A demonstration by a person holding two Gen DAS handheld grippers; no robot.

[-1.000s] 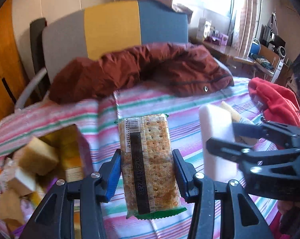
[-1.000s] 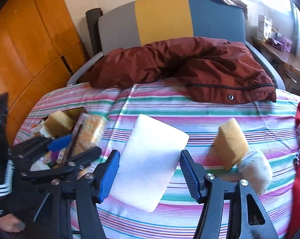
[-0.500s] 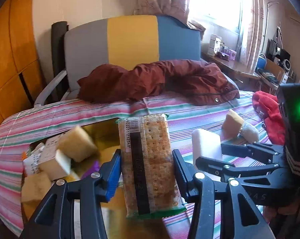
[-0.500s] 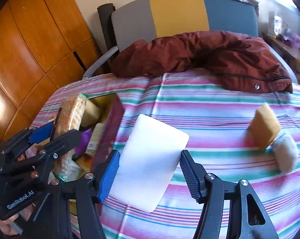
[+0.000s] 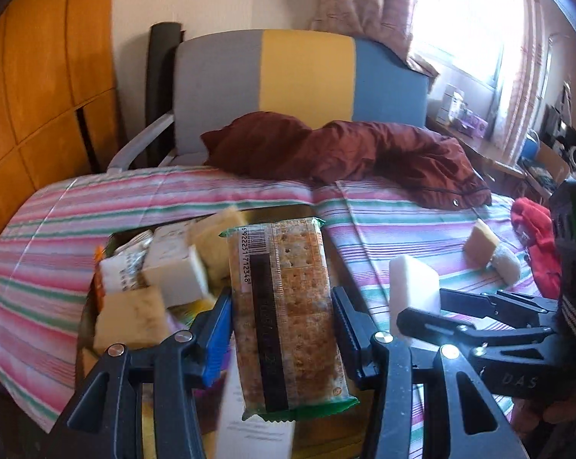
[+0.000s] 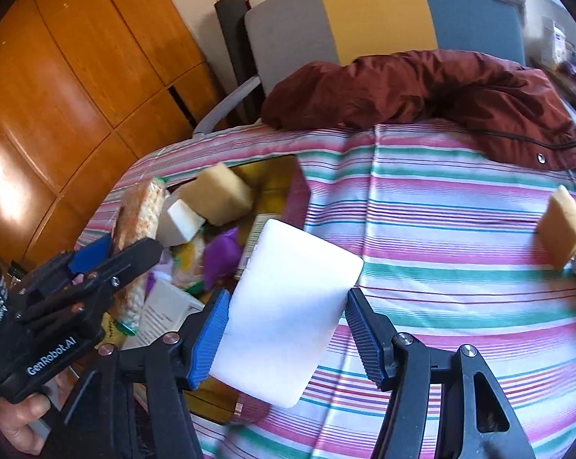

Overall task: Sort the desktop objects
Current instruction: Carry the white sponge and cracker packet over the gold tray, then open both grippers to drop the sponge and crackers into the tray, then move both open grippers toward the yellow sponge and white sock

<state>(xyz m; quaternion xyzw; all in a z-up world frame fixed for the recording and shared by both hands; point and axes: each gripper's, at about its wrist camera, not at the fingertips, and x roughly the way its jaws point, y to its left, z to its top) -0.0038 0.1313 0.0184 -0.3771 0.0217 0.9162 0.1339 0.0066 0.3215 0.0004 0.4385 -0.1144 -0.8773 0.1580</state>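
Your left claw (image 5: 282, 329) grips the cracker pack (image 5: 286, 306) over the crowded box (image 6: 276, 179); your right claw (image 6: 284, 329) holds the white block (image 6: 288, 306) at its near-right edge. Release carelessly and either may slide off the piled sponges (image 5: 173, 271) onto the bed (image 6: 440, 229).

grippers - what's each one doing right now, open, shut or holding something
left tool: shut on the cracker pack.
right tool: shut on the white sponge.
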